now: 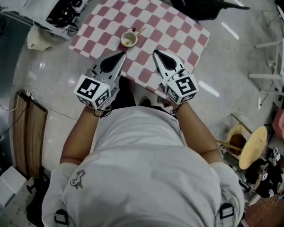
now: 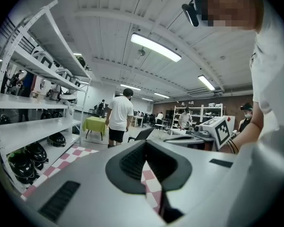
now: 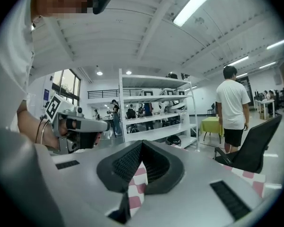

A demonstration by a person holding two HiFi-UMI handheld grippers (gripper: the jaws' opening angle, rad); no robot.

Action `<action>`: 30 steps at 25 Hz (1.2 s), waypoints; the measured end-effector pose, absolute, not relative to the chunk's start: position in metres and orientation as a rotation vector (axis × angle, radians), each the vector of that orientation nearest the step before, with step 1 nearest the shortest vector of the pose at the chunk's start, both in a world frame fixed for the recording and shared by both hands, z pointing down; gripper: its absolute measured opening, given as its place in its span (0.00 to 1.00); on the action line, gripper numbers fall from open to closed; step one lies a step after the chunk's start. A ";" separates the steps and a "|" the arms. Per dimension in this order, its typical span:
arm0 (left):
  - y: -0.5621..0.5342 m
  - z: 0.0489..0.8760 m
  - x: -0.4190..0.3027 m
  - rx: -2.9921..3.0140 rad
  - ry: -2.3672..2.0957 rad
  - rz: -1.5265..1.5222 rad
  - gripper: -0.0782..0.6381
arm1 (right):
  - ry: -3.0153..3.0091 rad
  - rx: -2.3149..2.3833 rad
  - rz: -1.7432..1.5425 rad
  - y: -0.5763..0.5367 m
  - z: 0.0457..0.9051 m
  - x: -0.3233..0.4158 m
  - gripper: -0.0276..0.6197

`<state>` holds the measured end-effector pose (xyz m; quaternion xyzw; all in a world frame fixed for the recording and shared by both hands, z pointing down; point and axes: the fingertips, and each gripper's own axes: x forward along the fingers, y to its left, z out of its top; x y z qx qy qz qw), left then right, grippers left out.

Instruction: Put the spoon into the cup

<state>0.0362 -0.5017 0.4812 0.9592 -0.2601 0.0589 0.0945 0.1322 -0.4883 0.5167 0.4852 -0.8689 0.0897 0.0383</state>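
Note:
A small pale cup (image 1: 128, 39) stands on the red-and-white checkered tablecloth (image 1: 175, 32). The spoon (image 1: 139, 32) rests in the cup, its handle sticking out toward the upper right. My left gripper (image 1: 121, 55) (image 2: 145, 144) is shut and holds nothing. It hovers just short of the cup, near the table's front edge. My right gripper (image 1: 155, 52) (image 3: 142, 144) is also shut and empty, to the right of the cup and apart from it. Both gripper views look level across the room, so the cup and spoon do not show in them.
White shelves with dark helmets (image 1: 61, 6) (image 2: 23, 157) stand left of the table. A black chair (image 1: 199, 1) (image 3: 251, 150) is behind it. A white object (image 1: 38, 39) lies on the floor at left, a round wooden stool (image 1: 253, 145) at right. People stand farther off (image 2: 119, 115).

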 end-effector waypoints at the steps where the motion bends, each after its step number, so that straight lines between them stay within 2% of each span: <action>1: -0.494 0.479 0.039 2.854 -0.769 0.179 0.13 | -2.675 1.483 0.269 -0.480 0.513 0.134 0.09; 15: -0.409 0.454 0.041 2.877 -0.945 0.259 0.13 | -2.761 1.342 0.229 -0.417 0.479 0.154 0.09; 30: -0.366 0.439 -0.026 2.864 -1.005 0.237 0.13 | -2.804 1.351 0.213 -0.373 0.444 0.110 0.09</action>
